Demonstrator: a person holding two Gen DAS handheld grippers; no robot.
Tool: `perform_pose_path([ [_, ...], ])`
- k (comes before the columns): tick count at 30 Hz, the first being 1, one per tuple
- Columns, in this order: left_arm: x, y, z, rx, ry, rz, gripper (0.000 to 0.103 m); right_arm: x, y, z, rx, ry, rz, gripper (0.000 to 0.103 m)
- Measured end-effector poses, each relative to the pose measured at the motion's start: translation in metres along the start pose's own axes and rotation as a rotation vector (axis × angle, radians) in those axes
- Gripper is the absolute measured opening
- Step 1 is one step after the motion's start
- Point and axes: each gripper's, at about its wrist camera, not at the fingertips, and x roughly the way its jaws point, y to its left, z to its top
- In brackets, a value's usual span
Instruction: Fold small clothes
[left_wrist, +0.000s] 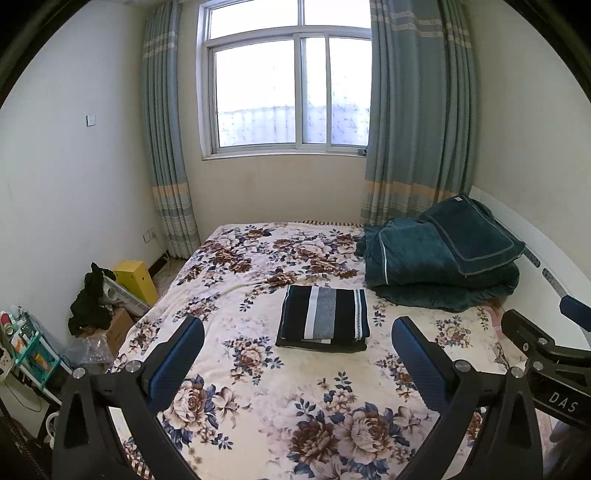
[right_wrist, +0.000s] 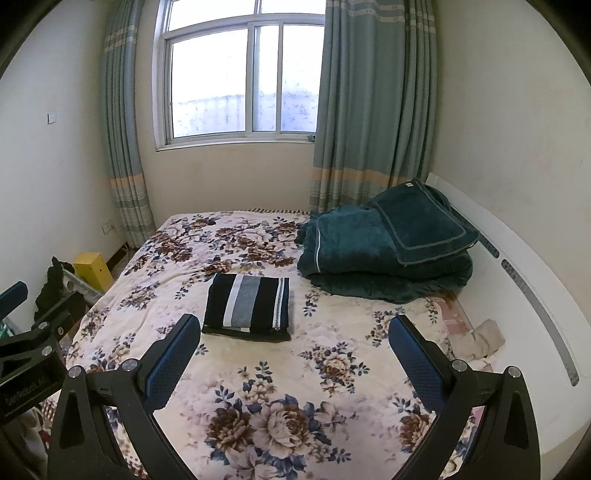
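A folded dark navy garment (left_wrist: 324, 317) with white and grey stripes lies flat in the middle of the floral bedspread (left_wrist: 258, 406); the right wrist view shows the same garment (right_wrist: 248, 307) on the bedspread (right_wrist: 332, 387). My left gripper (left_wrist: 297, 338) hangs open above the near part of the bed, short of the garment, nothing between its blue pads (left_wrist: 177, 358). My right gripper (right_wrist: 294, 334) is open too, held back from the garment, which sits ahead and to its left. The right gripper's body (left_wrist: 546, 354) shows at the left view's right edge.
A heap of folded teal blankets (left_wrist: 443, 258) fills the bed's far right corner by the white headboard (right_wrist: 524, 295). Left of the bed stand a yellow box (left_wrist: 136, 280), dark clothes (left_wrist: 92, 302), cardboard boxes and a cluttered shelf (left_wrist: 26, 343). A beige cloth (right_wrist: 480, 339) lies near the headboard.
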Motion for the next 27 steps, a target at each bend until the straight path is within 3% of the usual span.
perform_pose_path([
  [27,-0.014,-0.006,-0.002,-0.007,-0.012,0.019,0.103,-0.002,0.008,-0.003,-0.002,-0.006,-0.002,0.103],
])
